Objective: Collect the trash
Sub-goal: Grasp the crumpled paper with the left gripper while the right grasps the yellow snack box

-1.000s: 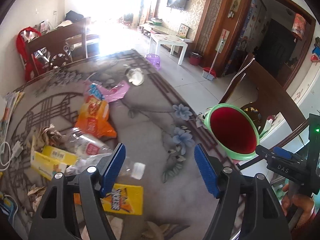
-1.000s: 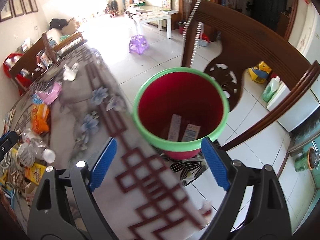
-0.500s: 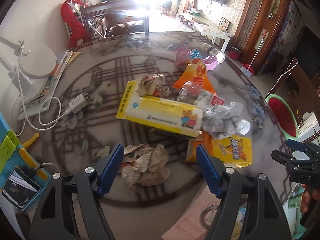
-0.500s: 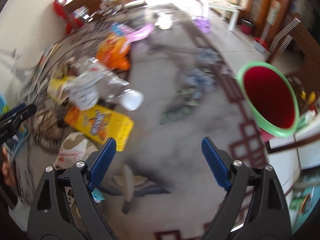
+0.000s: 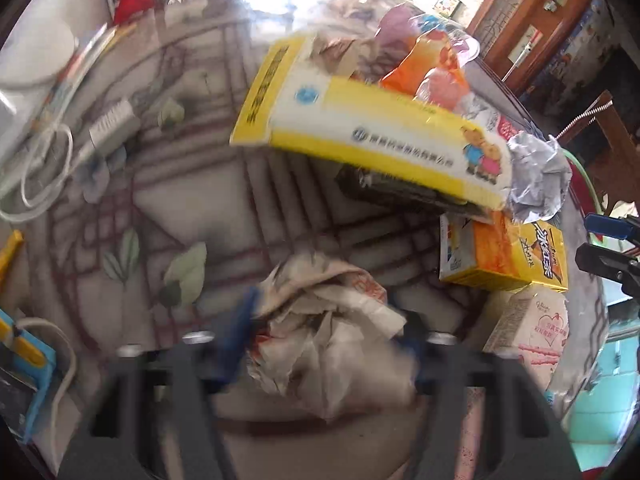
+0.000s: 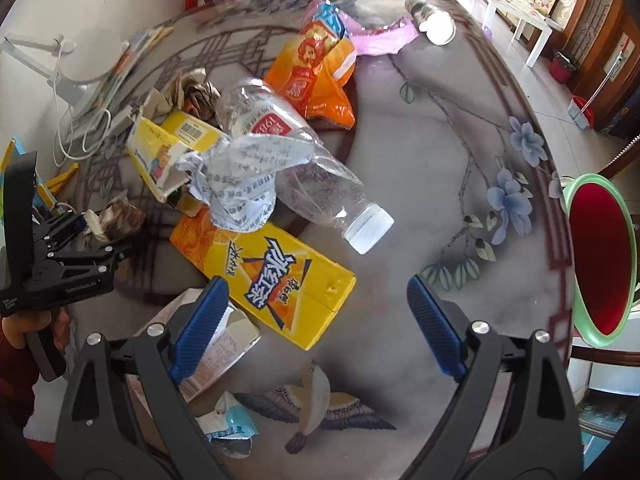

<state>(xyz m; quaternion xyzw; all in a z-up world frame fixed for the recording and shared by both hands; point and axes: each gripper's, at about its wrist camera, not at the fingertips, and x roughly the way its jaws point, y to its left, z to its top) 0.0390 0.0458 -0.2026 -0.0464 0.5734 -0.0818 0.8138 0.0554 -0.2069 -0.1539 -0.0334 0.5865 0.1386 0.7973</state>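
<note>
**Inspector:** Report from the nearest item outward.

**Assistant:** The left tongs [image 5: 324, 336] point steeply down, and their blue pads are closing around a crumpled paper wad [image 5: 320, 344], creased and off-white with brown print. The wad sits between the pads and seems to meet them both; blur hides whether they press. At one o'clock from it lies a flat yellow-and-orange drink carton [image 5: 504, 256], and beside that a pale pink-printed box [image 5: 528, 336].

**Inspector:** And the right side?

**Assistant:** The right tongs [image 6: 316, 328] stand wide and are opening further, nothing between the pads. They hover above the smooth, floral-patterned worktop [image 6: 440, 152]. At eleven o'clock the same drink carton [image 6: 272, 276] lies flat. Beyond it a clear plastic bottle [image 6: 296, 164], white-capped, lies on its side with crumpled printed paper [image 6: 236, 184] against it.

**Inspector:** Further out?

**Assistant:** A long yellow-and-white box [image 6: 168, 148], an orange foil snack bag [image 6: 316, 76], then pink plastic film [image 6: 380, 40] and a toppled cup [image 6: 436, 24] at twelve o'clock.

**Inspector:** Edges and room?

**Assistant:** The trash crowds the left half. The right half is bare up to the curved rim at three o'clock, where a red bin with a green rim [image 6: 600, 256] stands just past the edge.
</note>
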